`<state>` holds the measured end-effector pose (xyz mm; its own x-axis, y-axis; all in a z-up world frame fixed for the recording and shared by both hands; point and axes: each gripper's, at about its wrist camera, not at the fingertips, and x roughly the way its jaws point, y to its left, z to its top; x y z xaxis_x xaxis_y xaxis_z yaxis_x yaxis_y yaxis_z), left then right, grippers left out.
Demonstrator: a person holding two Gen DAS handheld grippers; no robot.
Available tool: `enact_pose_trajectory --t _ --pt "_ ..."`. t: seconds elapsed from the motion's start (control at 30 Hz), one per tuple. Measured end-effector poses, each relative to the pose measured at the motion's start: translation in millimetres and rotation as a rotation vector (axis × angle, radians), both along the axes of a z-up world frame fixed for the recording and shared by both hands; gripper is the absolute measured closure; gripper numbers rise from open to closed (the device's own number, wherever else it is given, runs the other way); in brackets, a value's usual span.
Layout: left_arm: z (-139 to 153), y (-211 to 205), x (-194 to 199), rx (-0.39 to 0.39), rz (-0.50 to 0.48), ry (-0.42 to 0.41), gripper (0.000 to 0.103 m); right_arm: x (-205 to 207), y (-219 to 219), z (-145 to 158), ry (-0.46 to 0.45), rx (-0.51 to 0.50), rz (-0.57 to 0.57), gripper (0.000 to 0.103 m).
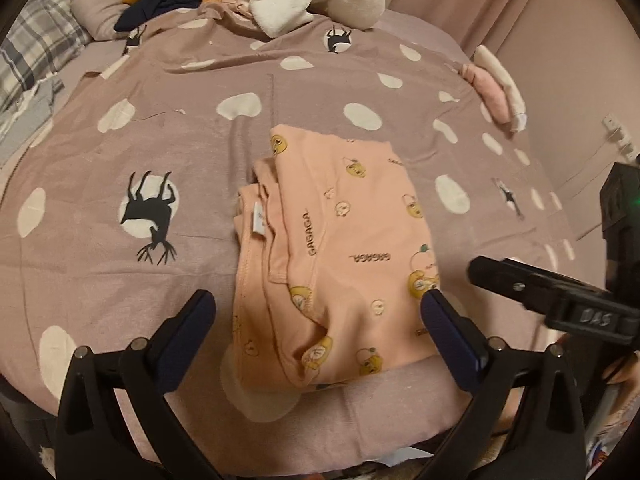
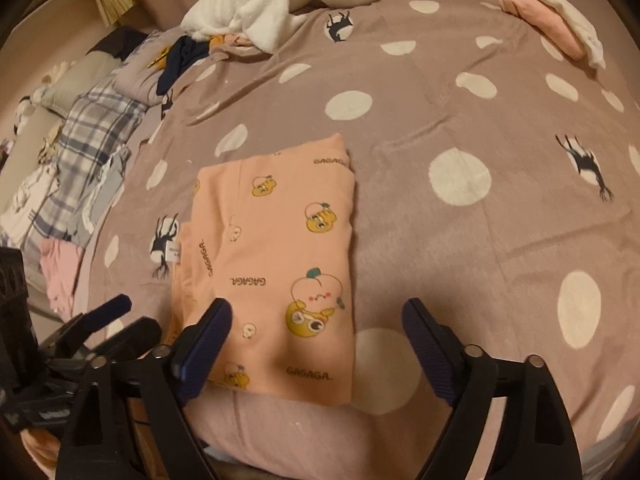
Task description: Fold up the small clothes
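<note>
Jaws on my left gripper [image 1: 316, 312] and right gripper [image 2: 316, 320] gape empty over the folded pink garment [image 2: 276, 252] on the bed [image 2: 460, 120].

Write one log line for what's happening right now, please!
stage: fold looks done | peach cartoon-print garment: folded rectangle on polka-dot bedspread | left gripper: open, above garment | right gripper: open, holding nothing

**Peach garment lying folded on the bed**

The peach printed garment [image 1: 340, 248] [image 2: 276, 268] is lying flat, folded into a rough rectangle near the bed's front edge. It is showing yellow cartoon faces and "GAGAGA" lettering, with its white label [image 1: 257, 221] [image 2: 174, 254] peeking out at its left side.
</note>
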<state>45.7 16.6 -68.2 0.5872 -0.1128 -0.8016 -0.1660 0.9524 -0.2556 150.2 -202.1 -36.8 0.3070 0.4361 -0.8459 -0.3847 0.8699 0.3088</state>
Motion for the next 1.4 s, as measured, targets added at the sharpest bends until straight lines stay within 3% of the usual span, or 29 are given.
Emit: enact_pose_trajectory --t 0.13,0.23,0.47,0.9,1.27,1.4 --pt "-8 -4 0 0.053 -0.002 0.045 0.0 0 -7 -6 0.051 0.032 -0.021 0.001" --pt "-14 -8 1 0.108 0.01 0.056 0.0 -5 -12 -13 0.071 0.01 -0.024 0.001" --pt "-21 -12 5 0.141 0.022 0.088 0.0 -4 -22 -22 0.087 -0.009 -0.045 0.001" --pt "-26 -17 9 0.077 0.008 0.135 0.0 -3 -11 -15 0.057 -0.031 -0.032 0.001" --pt "-15 -17 8 0.025 0.044 0.114 0.0 -5 -3 -6 -0.005 -0.067 -0.039 0.001" --pt "-17 -20 10 0.038 0.016 0.127 0.0 -4 -5 -5 -0.004 -0.058 -0.057 0.001"
